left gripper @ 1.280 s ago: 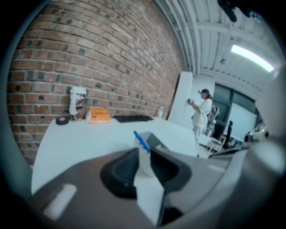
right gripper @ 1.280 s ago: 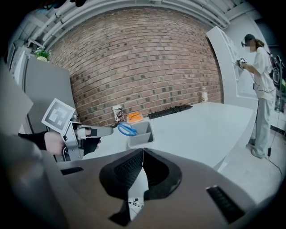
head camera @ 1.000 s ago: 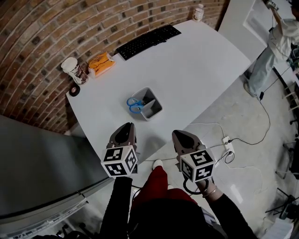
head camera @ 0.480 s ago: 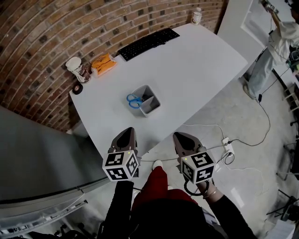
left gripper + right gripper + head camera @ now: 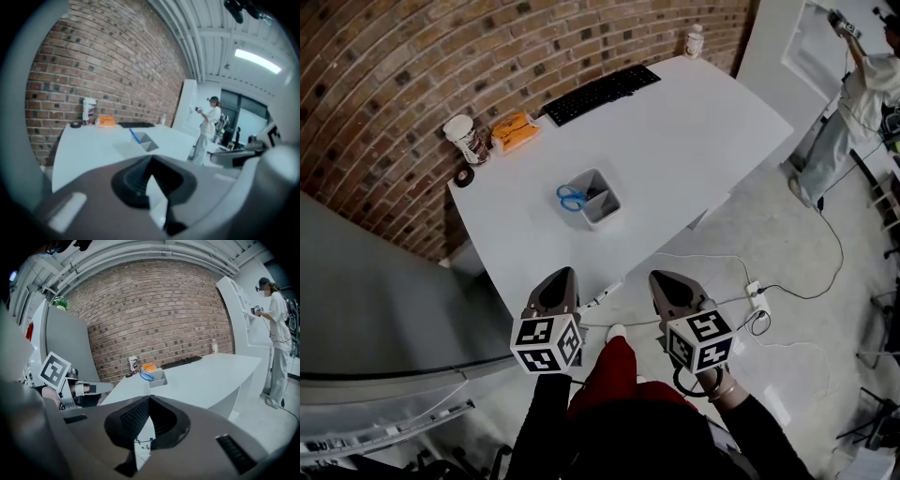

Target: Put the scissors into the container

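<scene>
The scissors (image 5: 572, 197) are already standing inside the container (image 5: 605, 216), so the task is looking done, while the left gripper (image 5: 562, 274) and the right gripper (image 5: 662, 278) are hanging far from the container, both closed and empty.

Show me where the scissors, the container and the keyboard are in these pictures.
scissors (image 5: 571, 198): head view, on the blue handles.
container (image 5: 607, 216): head view, on its grey outer wall.
keyboard (image 5: 602, 94): head view, on the middle of the keys.
</scene>
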The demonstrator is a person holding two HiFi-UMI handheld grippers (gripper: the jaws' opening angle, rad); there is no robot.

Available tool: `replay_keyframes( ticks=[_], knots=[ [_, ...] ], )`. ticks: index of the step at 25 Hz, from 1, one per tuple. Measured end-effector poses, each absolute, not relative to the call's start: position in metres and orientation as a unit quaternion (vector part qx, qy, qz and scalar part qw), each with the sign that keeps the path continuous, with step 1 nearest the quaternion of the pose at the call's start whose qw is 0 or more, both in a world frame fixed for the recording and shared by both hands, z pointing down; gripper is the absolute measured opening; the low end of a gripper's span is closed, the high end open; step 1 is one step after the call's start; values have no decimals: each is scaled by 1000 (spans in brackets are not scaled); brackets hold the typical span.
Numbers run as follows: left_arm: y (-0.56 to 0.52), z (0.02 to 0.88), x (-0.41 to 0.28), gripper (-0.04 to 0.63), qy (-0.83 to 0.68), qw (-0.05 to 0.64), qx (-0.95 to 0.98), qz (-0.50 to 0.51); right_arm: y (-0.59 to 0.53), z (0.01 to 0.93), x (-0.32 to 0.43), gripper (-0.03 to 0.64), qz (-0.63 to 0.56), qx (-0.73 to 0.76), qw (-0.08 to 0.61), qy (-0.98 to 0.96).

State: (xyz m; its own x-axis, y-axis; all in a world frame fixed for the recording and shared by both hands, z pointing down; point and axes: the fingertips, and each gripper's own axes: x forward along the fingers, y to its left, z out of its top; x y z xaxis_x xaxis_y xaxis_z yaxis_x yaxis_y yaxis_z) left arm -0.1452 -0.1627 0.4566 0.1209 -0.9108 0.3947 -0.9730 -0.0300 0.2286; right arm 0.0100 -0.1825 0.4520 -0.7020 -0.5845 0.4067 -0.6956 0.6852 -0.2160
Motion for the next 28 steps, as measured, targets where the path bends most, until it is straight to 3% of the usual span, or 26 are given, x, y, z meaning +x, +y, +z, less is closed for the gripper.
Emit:
replay_keyframes(
  ticks=[28],
  knots=[
    [-70, 421, -115, 3, -669, 183, 718, 53, -111, 419, 49, 8, 127, 349, 118, -921]
  ],
)
